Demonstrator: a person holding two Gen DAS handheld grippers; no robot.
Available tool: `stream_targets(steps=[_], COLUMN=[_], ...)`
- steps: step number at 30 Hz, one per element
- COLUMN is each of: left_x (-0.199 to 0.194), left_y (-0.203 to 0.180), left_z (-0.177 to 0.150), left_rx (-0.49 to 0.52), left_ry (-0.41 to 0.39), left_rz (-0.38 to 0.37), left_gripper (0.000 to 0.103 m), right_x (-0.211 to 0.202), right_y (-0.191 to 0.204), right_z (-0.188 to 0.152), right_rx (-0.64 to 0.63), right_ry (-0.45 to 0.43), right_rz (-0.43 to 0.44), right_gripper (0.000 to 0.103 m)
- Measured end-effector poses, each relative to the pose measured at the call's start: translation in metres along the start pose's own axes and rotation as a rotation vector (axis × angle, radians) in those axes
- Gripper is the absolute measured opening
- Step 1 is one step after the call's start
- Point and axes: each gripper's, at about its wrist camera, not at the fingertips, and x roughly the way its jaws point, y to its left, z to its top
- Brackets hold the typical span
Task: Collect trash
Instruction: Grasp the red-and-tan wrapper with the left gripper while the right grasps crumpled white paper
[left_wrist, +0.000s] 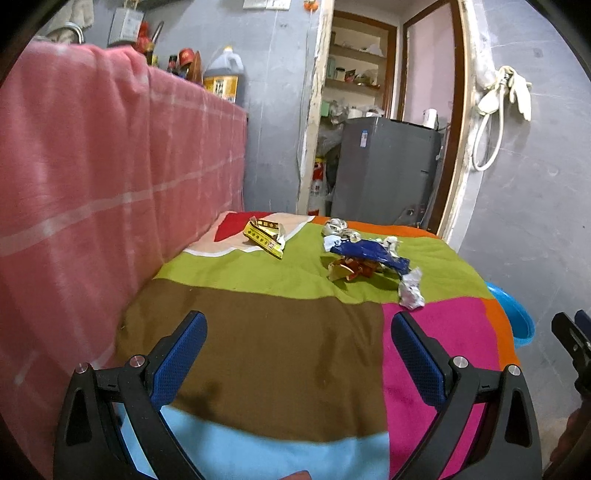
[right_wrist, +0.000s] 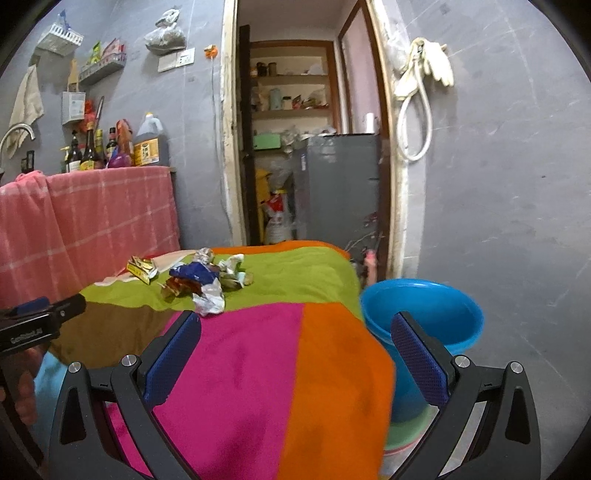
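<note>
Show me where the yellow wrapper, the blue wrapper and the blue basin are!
yellow wrapper (left_wrist: 266, 236), left wrist view, on its flat yellow printed face.
blue wrapper (left_wrist: 369, 253), left wrist view, on the middle of its crumpled blue foil.
blue basin (right_wrist: 424, 314), right wrist view, on its bare inner wall.

The left claw (left_wrist: 298, 328) is wide open and holds nothing. The right claw (right_wrist: 295, 328) is wide open too, and empty. Both point forward, side by side. A bit of a hand (right_wrist: 22, 391) shows behind the left claw.
</note>
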Motion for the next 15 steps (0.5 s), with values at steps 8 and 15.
stream_targets(steps=[8,15], left_x=[0.048,0.076], left_y=[0.015,0.018], left_z=[0.022,0.036], left_rx=[-0.059,-0.059], left_ry=[0.121,0.187], left_rz=[-0.060,-0.118], left_gripper=[0.097,0.090], right_x=[0.051,0.089], right_y=[0.005,0.015], right_z=[0.012,0.012], right_rx=[0.010,-0.002], right_ry=[0.082,0.168], right_rz=[0.129,0.217], right_gripper=[0.103,0.091])
